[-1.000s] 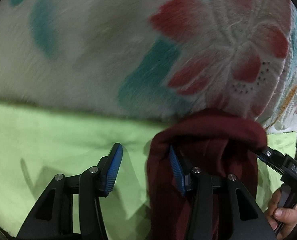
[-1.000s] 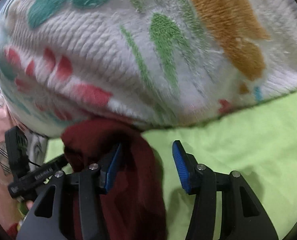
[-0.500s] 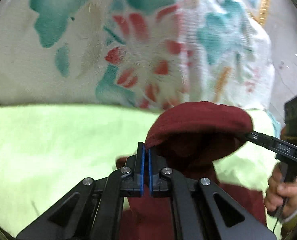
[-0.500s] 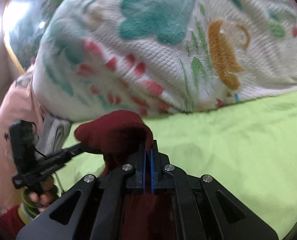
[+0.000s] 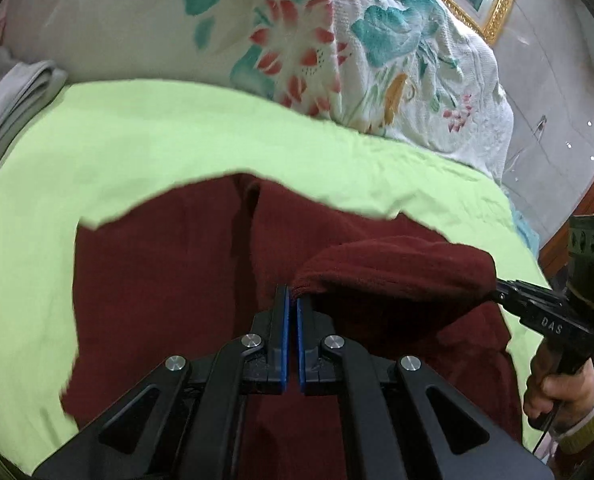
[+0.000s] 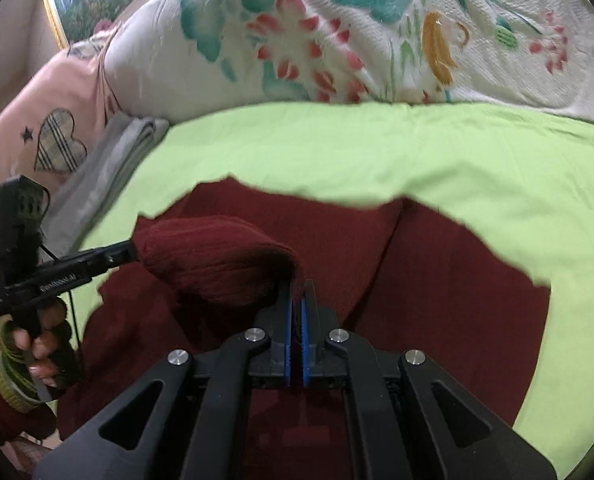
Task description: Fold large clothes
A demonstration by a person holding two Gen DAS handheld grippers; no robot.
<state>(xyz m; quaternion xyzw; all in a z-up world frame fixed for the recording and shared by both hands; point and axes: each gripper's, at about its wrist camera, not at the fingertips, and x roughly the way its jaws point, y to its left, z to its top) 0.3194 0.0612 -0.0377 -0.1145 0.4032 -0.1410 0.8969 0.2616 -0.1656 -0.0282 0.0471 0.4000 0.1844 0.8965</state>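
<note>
- Where the left wrist view looks down, one dark red knitted garment [image 5: 169,280] lies spread on one lime-green smooth bedsheet [image 5: 137,148], its far edge ragged with blur.
- One left gripper [image 5: 291,300]: black linkage, blue ribbed pads; its jaws have just been closing and now pinch a raised fold of the red knit at the tips.
- One right gripper [image 5: 497,294] enters from the right edge, its tips buried in the other end of the same fold, held by a hand [image 5: 557,384] with a yellow-green ribbed cuff.
- One white quilted blanket with teal, red and orange flowers [image 5: 337,40] is heaped behind the sheet; one folded grey cloth [image 5: 13,92] lies at far left; one gilt picture frame [image 5: 497,4] sits top right.
- Against a second ago: the blanket filled the view and the left jaws stood apart; now far more sheet and garment show.
- Right wrist view: the right gripper [image 6: 295,292] has also just been closing, and red knit shows clamped between its blue pads.
- The left gripper [image 6: 135,250] comes in from the left, tips in the fold; its hand [image 6: 37,344] grips the handle.
- One pink cloth with a plaid heart patch [image 6: 57,144] lies at left, beside the grey cloth [image 6: 109,160].
- Sheet [image 6: 377,148], blanket [image 6: 377,20] and frame [image 6: 57,20] repeat here; the garment [image 6: 457,280] lies flat beneath the lifted fold.
</note>
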